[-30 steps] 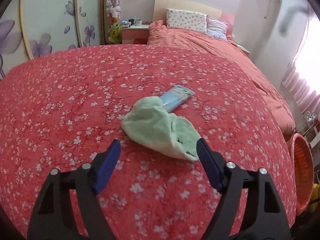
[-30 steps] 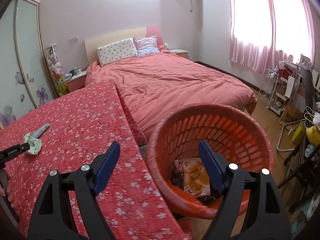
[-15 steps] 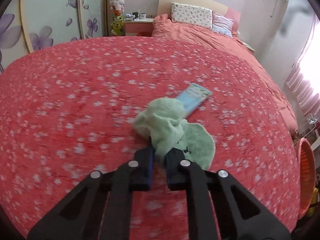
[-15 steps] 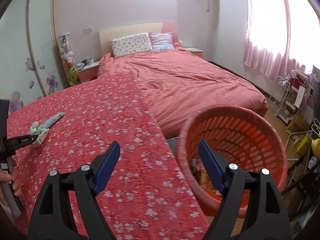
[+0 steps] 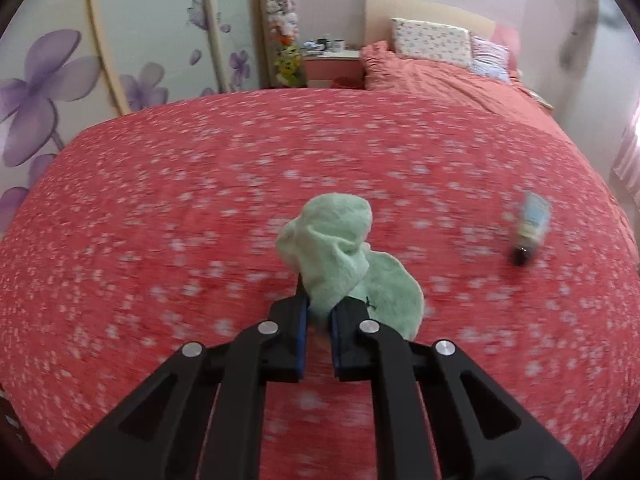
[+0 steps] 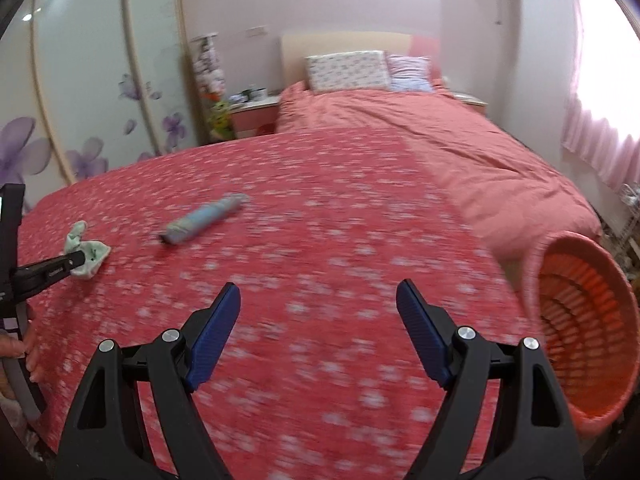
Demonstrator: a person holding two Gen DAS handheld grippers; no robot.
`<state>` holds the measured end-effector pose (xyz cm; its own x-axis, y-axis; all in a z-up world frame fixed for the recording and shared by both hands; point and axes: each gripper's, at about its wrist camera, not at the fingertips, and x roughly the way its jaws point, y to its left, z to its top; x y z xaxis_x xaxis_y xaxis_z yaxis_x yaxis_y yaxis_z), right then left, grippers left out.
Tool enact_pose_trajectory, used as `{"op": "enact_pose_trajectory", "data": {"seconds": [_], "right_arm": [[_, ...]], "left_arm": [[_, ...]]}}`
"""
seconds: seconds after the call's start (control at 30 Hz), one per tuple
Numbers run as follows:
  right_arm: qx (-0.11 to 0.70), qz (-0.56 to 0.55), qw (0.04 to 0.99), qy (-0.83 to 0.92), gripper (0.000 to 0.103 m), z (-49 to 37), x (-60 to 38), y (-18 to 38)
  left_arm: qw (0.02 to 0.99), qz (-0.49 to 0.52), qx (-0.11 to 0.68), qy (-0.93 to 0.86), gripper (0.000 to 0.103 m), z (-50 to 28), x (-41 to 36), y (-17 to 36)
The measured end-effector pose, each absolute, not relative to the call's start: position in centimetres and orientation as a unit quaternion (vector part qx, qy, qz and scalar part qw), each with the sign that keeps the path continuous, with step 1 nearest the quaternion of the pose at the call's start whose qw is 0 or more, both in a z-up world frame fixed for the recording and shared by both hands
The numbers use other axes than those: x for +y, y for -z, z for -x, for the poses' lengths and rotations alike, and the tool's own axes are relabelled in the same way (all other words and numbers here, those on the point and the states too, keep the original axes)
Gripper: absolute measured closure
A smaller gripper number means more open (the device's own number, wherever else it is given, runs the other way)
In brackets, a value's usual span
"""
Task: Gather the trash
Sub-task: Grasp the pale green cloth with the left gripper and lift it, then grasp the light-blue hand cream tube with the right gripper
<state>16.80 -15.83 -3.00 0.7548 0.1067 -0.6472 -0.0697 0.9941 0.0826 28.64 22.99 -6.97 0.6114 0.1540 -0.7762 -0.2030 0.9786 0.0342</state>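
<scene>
Now left gripper (image 5: 318, 316) jaws pinch green cloth (image 5: 340, 256); right gripper (image 6: 318, 320) jaws wide.

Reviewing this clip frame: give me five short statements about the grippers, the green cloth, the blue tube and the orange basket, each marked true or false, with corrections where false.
1. The left gripper is shut on the green cloth. True.
2. The right gripper holds the blue tube. False: its jaws are wide open and empty; the tube lies on the red floral cover.
3. The tube lies under the cloth. False: they are apart, with bare cover between them.
4. The orange basket stands beside the cover, on the right of the right wrist view. True.
5. The cloth is already in the basket. False: it is in the left gripper, over the cover, far from the basket.
</scene>
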Motion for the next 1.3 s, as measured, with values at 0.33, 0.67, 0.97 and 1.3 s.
{"op": "enact_pose_trajectory", "data": {"seconds": [0.33,0.67,0.97,1.3], "right_arm": [[0.375,-0.051,0.922,-0.079,0.023,-21.6,-9.0,4.0],[0.408,-0.029,0.911,-0.058,0.023,-25.3,-3.9,6.0],[0.422,-0.012,0.906,0.035,0.026,-25.9,-6.9,6.6],[0.412,-0.051,0.907,-0.072,0.039,-25.3,-9.1,5.9]], "left_arm": [[0.897,0.070,0.428,-0.088,0.073,-28.5,26.1,7.8],[0.898,0.081,0.426,-0.075,0.067,-28.2,26.5,7.9],[0.898,0.085,0.426,-0.067,0.064,-28.4,26.6,8.0],[0.899,0.091,0.424,-0.065,0.064,-28.2,26.9,8.1]]}}
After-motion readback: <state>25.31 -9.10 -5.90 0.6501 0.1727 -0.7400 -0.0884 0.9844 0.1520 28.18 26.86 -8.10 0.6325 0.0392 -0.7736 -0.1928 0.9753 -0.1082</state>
